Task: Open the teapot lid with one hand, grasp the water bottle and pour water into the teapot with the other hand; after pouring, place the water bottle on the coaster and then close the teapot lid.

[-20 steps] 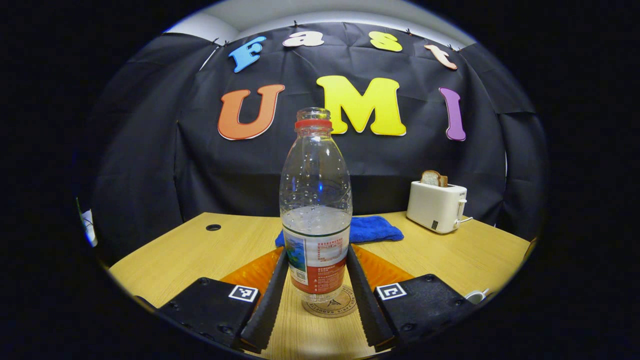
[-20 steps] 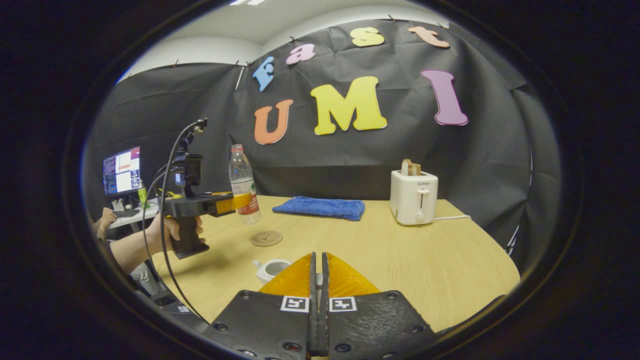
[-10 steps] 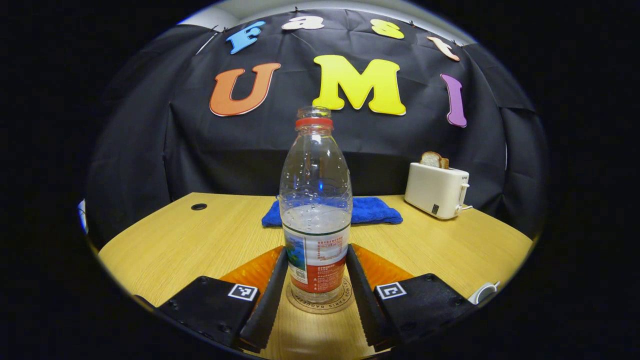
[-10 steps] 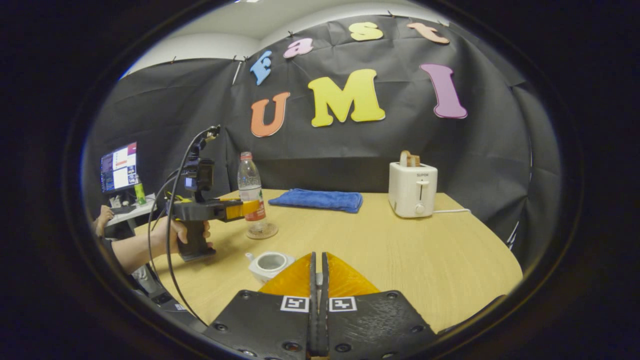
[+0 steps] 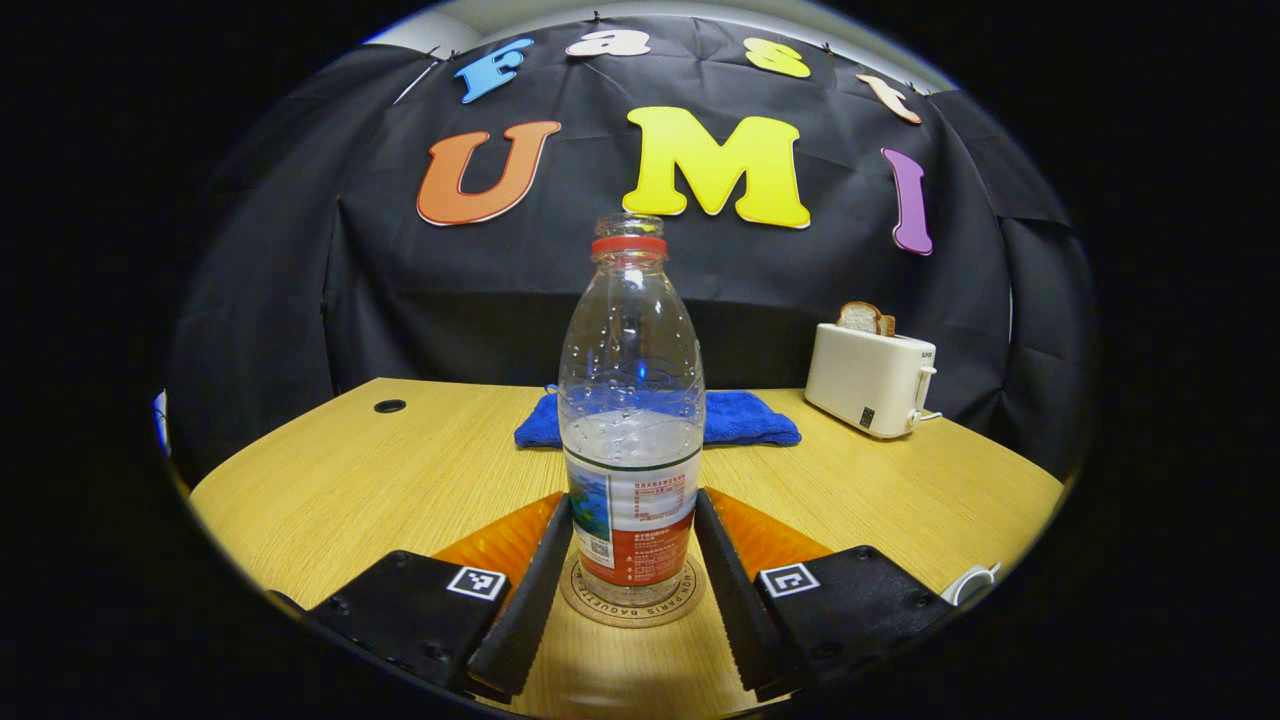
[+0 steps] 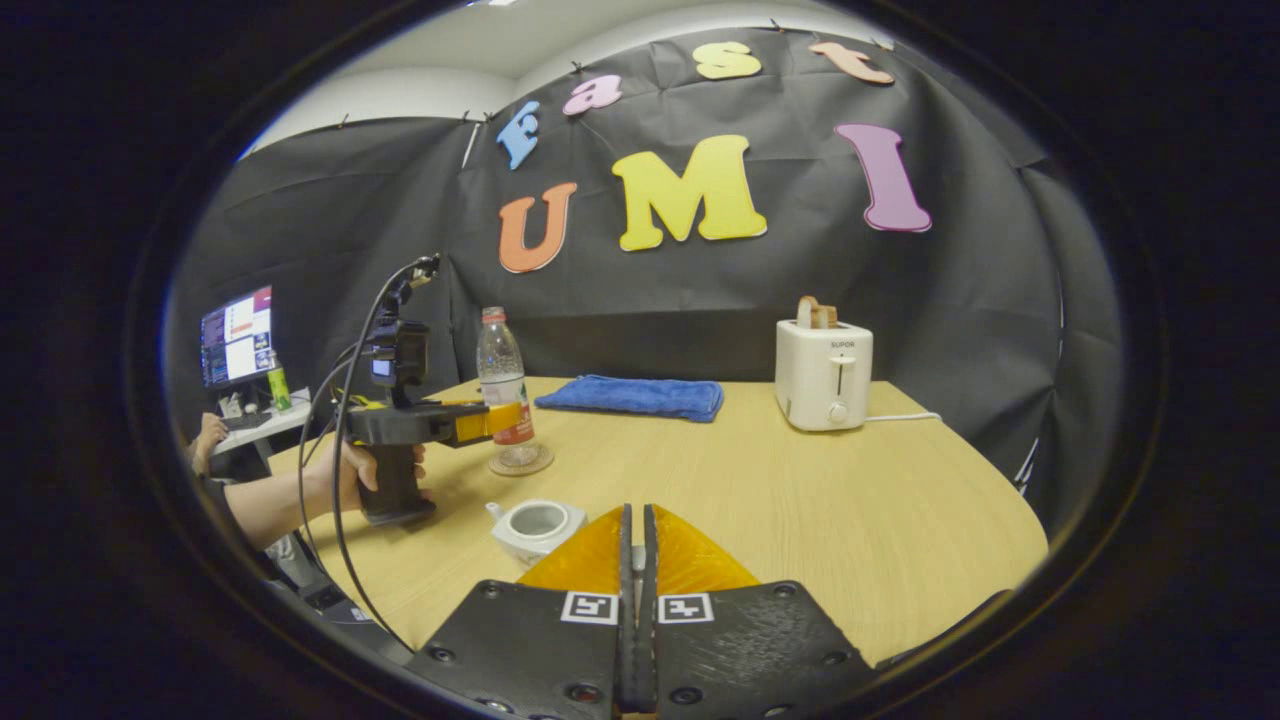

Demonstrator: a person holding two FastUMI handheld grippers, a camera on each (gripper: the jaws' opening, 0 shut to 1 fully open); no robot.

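The left gripper (image 5: 632,560) clamps the bottle (image 5: 631,400) upright on the coaster (image 5: 630,606), ready for release (pouring looks done). The right gripper (image 6: 636,600) is pressed together, lid hidden if held, near the open teapot (image 6: 536,525)

water bottle (image 5: 631,420): being lowered from above the tabletop (image 5: 400,480) onto the coaster (image 5: 630,606), base now resting centred on it | left tongs (image 5: 628,580): coming down with the bottle, nearing the tabletop | teapot (image 6: 536,526): sliding up and clear of the right tongs (image 6: 636,560) in the right gripper view
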